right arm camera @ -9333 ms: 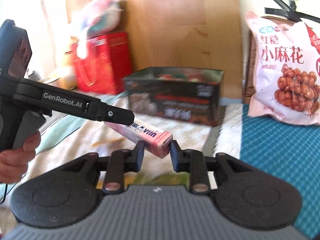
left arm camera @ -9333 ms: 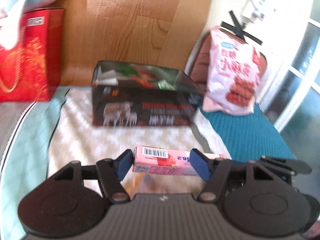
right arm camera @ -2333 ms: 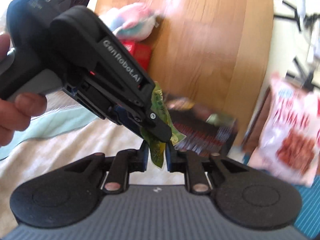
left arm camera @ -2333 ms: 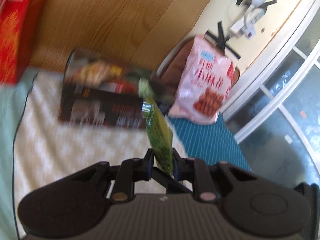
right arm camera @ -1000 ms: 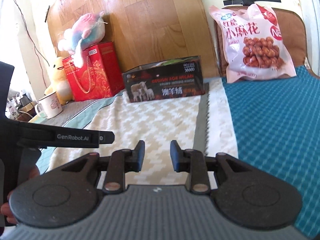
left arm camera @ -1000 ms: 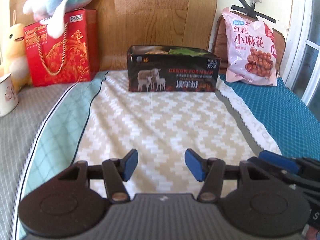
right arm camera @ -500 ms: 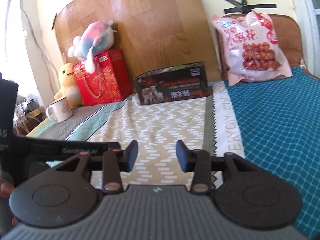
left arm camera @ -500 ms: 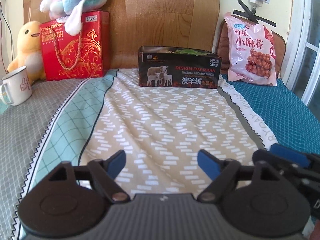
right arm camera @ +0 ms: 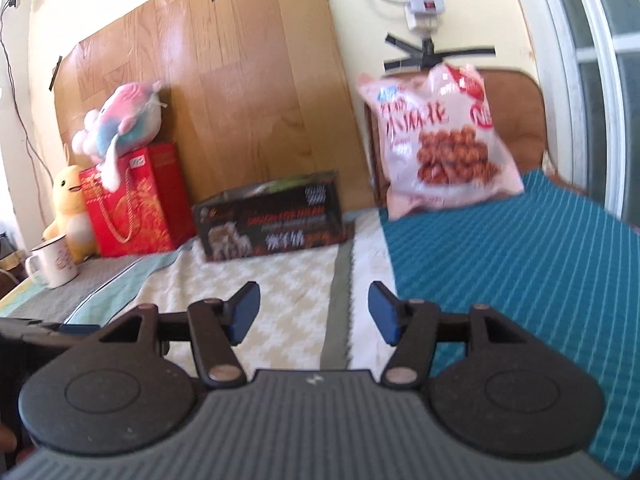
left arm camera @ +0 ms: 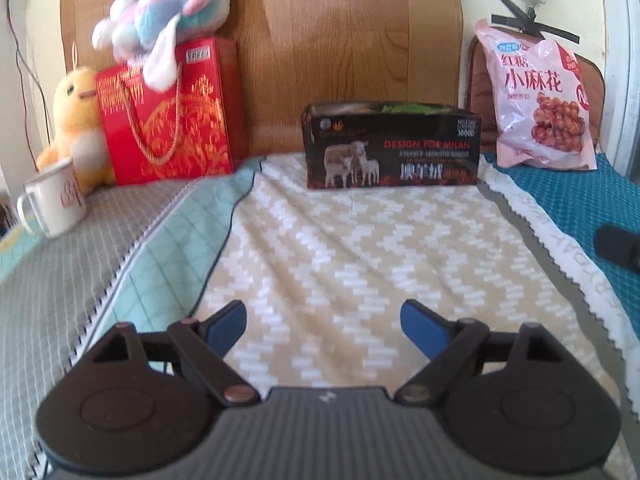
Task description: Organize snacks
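Taking the dark carton (left arm camera: 394,148) as the landmark and reading from the left: a white mug (left arm camera: 54,204), a yellow duck toy (left arm camera: 76,120) and a red gift bag (left arm camera: 172,116) with a plush animal (left arm camera: 168,8) on top all sit well to its left, against the wooden board.

The left gripper (left arm camera: 323,326) hangs well in front of the carton, over the patterned cloth (left arm camera: 352,256). Its jaws have just been opening and now stand wide, with nothing between them. The carton itself stands upright at the far edge of the cloth; green packaging (left arm camera: 404,109) shows over its rim, so the small snacks appear to be inside.

The right gripper (right arm camera: 314,312), in front of the carton and to its right, has also just been opening; its jaws stand at a middling gap, empty.

Right of the carton, a big pink snack bag (left arm camera: 536,100) leans against a brown cushion, outside the carton.

With both grippers freed and no loose snack on the cloth, the sorting looks nearly done; only the pink bag might remain.
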Available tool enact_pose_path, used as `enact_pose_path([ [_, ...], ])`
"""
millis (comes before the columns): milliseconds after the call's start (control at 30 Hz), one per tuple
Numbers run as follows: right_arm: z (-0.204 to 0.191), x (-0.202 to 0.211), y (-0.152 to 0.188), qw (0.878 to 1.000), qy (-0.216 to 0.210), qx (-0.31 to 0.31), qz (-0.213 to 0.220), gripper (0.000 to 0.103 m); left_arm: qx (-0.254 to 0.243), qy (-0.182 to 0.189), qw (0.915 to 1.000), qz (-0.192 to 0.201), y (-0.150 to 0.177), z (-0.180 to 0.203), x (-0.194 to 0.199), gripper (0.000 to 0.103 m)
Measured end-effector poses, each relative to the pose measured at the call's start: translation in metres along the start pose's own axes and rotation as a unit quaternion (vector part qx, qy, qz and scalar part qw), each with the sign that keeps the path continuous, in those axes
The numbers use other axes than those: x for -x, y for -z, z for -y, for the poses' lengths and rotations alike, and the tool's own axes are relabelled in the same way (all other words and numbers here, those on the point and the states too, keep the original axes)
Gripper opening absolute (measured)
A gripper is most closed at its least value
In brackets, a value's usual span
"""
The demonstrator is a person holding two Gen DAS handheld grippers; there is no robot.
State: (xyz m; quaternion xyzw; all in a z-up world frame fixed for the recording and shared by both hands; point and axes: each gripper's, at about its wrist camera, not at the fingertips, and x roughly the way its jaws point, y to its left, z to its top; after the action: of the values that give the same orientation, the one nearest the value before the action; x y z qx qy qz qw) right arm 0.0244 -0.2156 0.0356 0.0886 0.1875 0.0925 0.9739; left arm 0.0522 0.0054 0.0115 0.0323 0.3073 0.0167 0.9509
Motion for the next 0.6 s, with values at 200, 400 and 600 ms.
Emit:
enact_pose_path([
  [200, -0.006, -0.020, -0.001, 0.999, 0.018, 0.031, 0.029, 0.065, -0.007, -0.044, 0.9989, 0.017, -0.006, 0.005, -0.011, 0.087],
  [400, -0.003, -0.023, 0.004, 0.999, 0.012, 0.028, 0.022, 0.070, 0.004, -0.052, 0.9986, 0.002, -0.007, 0.001, -0.019, 0.087],
  [600, -0.005, -0.020, 0.004, 0.999, 0.007, 0.031, 0.033, 0.080, 0.005, -0.061, 0.9981, -0.003, -0.006, 0.000, -0.020, 0.087],
])
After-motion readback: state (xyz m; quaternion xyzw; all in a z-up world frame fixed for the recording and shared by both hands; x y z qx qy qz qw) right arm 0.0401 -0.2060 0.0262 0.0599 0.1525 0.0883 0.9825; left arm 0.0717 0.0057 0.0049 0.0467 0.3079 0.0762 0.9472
